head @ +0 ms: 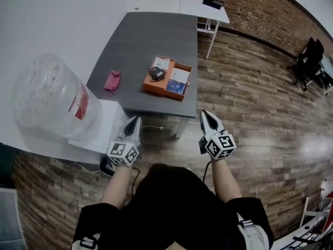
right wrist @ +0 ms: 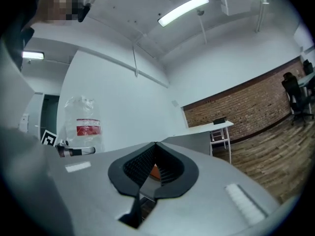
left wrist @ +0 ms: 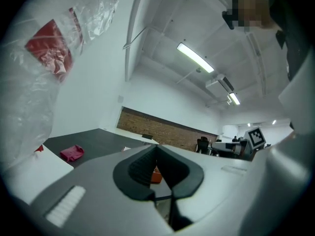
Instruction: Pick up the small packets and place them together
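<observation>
An orange box (head: pixel 156 87) sits on the dark grey table (head: pixel 136 46), holding a white packet (head: pixel 162 63), a blue-and-white packet (head: pixel 178 83) and a dark item (head: pixel 156 74). A pink packet (head: pixel 112 80) lies loose on the table to the box's left and also shows in the left gripper view (left wrist: pixel 72 153). Both grippers hover short of the table's near edge and point at it. My left gripper (head: pixel 138 119) (left wrist: pixel 157 146) is shut and empty. My right gripper (head: pixel 204 113) (right wrist: pixel 155 144) is also shut with nothing in it.
A water dispenser with a large clear bottle (head: pixel 49 95) stands close on the left, beside the left gripper. A white table (head: pixel 179 3) with a black item adjoins the grey table at the back. Wooden floor (head: pixel 260 103) spreads to the right, with a chair (head: pixel 311 56) far right.
</observation>
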Available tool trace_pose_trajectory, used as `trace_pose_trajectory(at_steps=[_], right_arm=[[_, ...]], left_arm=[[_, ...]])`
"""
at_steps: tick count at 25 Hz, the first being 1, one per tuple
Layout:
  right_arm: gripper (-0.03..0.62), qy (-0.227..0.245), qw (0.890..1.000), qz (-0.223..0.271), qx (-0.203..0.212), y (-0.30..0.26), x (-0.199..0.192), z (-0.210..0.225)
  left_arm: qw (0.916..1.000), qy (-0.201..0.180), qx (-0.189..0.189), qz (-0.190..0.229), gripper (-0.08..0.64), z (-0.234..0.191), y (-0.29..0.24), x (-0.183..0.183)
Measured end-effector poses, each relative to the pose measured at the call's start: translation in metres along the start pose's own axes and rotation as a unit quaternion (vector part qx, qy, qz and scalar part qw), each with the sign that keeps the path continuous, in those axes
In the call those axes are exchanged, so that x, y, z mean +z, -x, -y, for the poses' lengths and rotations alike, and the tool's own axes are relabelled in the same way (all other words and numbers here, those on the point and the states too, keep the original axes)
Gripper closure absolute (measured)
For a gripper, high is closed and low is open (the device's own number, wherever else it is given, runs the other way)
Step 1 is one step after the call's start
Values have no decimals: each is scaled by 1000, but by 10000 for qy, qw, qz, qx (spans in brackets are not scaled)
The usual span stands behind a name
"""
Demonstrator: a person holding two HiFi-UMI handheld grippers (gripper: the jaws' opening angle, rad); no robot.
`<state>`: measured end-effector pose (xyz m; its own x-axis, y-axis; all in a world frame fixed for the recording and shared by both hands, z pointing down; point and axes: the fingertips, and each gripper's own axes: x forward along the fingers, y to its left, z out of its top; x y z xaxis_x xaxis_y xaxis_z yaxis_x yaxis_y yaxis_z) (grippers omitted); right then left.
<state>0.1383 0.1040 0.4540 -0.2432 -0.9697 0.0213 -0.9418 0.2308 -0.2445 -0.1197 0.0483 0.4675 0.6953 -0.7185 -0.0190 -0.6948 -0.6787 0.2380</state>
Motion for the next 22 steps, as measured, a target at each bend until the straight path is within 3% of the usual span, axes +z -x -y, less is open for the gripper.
trace_pose_trajectory(at_steps=[6,18,22], right_arm=[[591,364,9991,-150,165,4,8,11],[591,421,9984,-376,-63,29,-2,40],[591,438,9980,-425,-144,33,-1,48]], left_arm=[[9988,407,95,244,561,15,-5,5],[9996,200,219,-33,561,12,-7,-10],[9997,222,99,-74,561,16,-22,-11]])
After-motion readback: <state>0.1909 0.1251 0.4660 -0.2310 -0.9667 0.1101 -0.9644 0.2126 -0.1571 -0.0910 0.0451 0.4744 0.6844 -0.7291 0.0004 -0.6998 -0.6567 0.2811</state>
